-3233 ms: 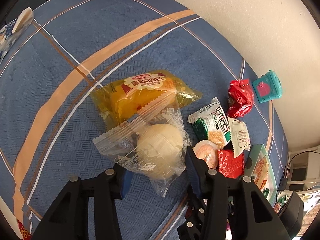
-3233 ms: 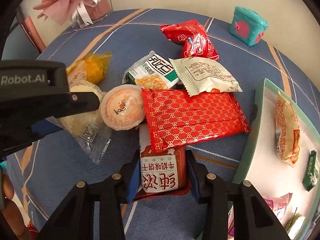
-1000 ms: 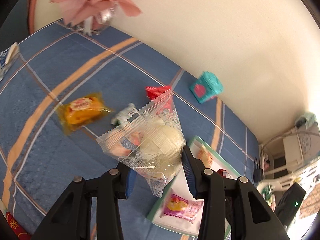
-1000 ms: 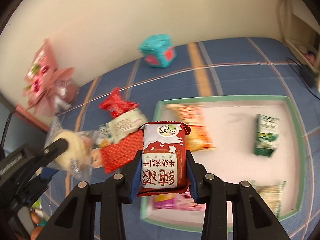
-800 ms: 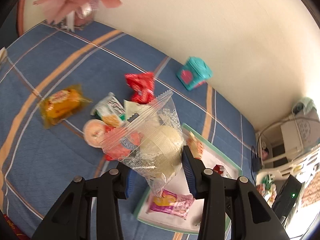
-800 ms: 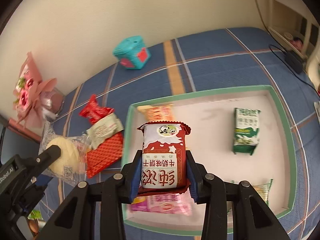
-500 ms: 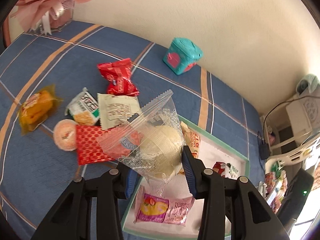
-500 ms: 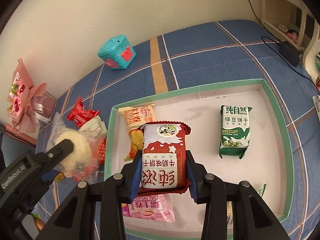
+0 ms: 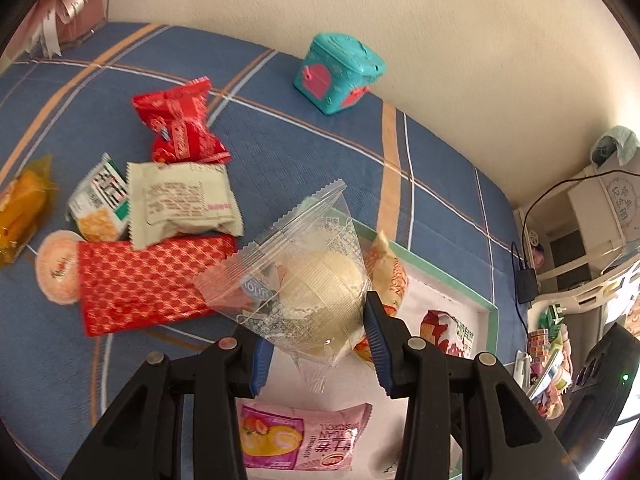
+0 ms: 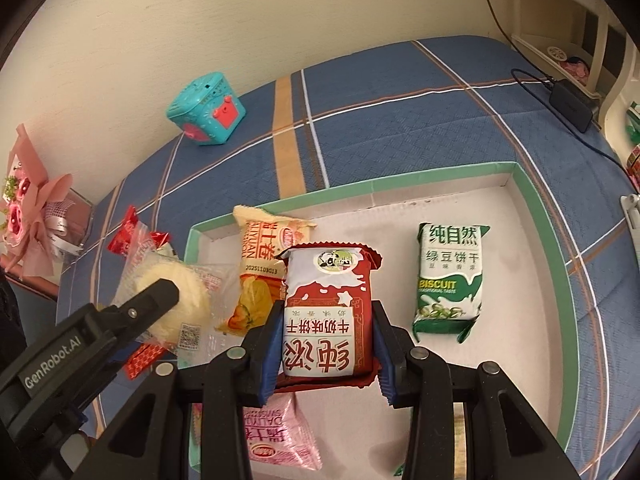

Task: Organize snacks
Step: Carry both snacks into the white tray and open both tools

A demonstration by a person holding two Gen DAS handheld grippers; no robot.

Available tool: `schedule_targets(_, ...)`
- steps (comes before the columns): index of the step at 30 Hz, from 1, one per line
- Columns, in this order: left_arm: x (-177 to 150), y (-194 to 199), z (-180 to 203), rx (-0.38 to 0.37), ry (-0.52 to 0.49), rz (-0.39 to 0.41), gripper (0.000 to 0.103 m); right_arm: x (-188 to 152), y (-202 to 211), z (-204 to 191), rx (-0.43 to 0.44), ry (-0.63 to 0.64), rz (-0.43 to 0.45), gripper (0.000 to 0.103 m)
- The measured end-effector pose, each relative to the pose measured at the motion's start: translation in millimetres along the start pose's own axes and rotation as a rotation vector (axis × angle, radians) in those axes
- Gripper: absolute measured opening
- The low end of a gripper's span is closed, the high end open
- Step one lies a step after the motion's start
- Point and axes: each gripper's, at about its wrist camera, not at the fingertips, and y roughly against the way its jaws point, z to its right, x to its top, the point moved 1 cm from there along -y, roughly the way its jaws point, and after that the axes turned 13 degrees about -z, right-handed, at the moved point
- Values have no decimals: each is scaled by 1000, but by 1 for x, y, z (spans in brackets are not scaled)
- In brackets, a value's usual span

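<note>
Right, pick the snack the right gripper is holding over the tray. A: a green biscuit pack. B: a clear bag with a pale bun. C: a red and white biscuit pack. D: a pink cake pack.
C: the right gripper has its jaws clamped on the red and white biscuit pack above the tray.

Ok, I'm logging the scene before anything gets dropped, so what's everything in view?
tray: 1, green rim, right on cloth
tablecloth: 1, blue plaid
biscuit packs: 3 in tray; green, orange, pink
loose snacks: 6, left of tray
toy box: 1, teal, by wall
bouquet: 1, pink, far left
clear bun bag: 1, in left hand-held gripper
red biscuit pack: 1, in right hand-held gripper
</note>
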Motion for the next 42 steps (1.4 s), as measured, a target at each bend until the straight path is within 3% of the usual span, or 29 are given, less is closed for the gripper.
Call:
schedule_targets(7, -3, -18, 13, -43, -18, -58, 44, 2, -2, 10, -19, -13, -4, 42)
schedule_targets(22, -8, -23, 18, 45, -40, -131, 45, 0, 9, 13, -60, -18, 6, 44)
schedule_targets(26, -9, -9, 19, 76, -64, -117, 53, -1, 20, 9, -72, -13, 21, 44)
schedule_targets(32, -13, 17, 17, 85, -78, -72, 53, -5, 34, 3, -87, -1, 40, 44)
schedule_targets(42, -25, 54, 10, 208, -108, 33, 53, -21, 59, -12, -97, 40, 73, 44)
